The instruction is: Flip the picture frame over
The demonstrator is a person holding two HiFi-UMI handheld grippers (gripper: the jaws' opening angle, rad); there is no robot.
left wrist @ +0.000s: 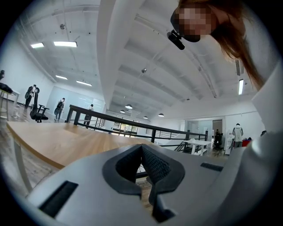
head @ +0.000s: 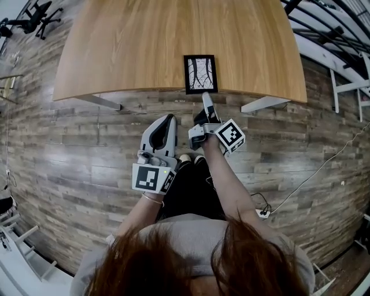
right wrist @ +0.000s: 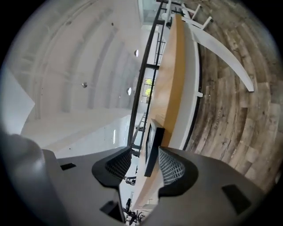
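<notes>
A black picture frame lies flat, picture side up, at the near edge of the wooden table. My right gripper is rolled on its side, its tips just short of the frame's near edge. In the right gripper view the frame shows edge-on ahead of the gap of the right gripper. Its jaws stand open and the pads do not touch the frame. My left gripper hangs lower, over the floor and left of the frame. The left gripper is shut on nothing.
White table legs stand under the near edge at left and right. A cable and power strip lie on the plank floor at right. An office chair is far left, white racks far right. A black railing runs behind the table.
</notes>
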